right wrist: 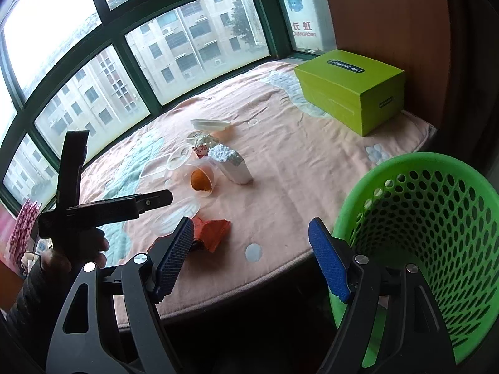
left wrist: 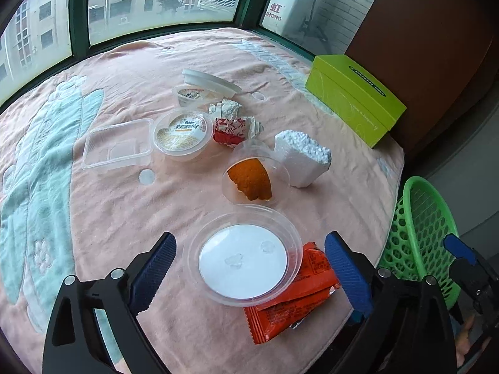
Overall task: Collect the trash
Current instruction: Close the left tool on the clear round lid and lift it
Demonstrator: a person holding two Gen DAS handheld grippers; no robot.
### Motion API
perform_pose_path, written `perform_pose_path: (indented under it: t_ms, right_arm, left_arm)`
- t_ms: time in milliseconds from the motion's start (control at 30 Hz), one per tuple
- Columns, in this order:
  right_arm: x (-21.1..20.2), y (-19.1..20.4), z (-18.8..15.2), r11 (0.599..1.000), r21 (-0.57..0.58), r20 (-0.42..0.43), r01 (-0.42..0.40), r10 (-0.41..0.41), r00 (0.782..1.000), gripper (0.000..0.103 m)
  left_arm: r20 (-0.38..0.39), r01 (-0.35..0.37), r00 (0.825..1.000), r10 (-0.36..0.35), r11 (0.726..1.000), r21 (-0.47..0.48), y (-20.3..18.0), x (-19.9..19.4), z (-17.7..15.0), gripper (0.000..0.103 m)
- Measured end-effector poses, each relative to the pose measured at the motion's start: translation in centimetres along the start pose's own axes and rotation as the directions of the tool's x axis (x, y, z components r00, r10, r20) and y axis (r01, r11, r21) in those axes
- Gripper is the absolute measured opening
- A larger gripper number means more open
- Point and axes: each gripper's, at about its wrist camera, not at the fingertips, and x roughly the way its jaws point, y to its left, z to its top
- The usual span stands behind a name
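Note:
My left gripper point(left wrist: 249, 246) is open, its blue pads straddling a clear round lid point(left wrist: 243, 261) that lies on an orange wrapper point(left wrist: 293, 299) near the table's front edge. The pads stand apart from both. Behind these lie a tipped clear cup with orange peel point(left wrist: 252, 179), a white foam block point(left wrist: 302, 155), a sealed pudding cup point(left wrist: 182, 134), a red wrapper point(left wrist: 230, 131) and crumpled foil point(left wrist: 226, 107). My right gripper point(right wrist: 251, 227) is open and empty, over the table edge just left of a green mesh basket point(right wrist: 436, 218).
A clear tray point(left wrist: 118, 146), a small cup point(left wrist: 193, 95) and a white lid point(left wrist: 209, 81) lie further back on the pink cloth point(left wrist: 109, 71). A lime-green box point(left wrist: 352, 103) stands at the back right. Windows run behind the table. A hand point(right wrist: 62, 255) holds the left gripper.

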Motion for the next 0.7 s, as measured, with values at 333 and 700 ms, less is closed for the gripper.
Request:
perform_pose_path:
  t_ms: [333,700]
  right_arm:
    - [0.5,0.2,-0.3,1.0,-0.004,-0.018,-0.006,0.006,1.0,0.076]
    - [1.4,0.6,-0.6,1.0,-0.018,-0.044,-0.013,0.012,0.999,0.076]
  left_arm:
    - [-0.1,0.004,0.995,-0.007,0.999,-0.033,1.1,3.2,-0.7,0.095]
    - [-0.072,-0.016,0.997,0.017,1.0,0.017,0.1,3.4,-0.7,0.09]
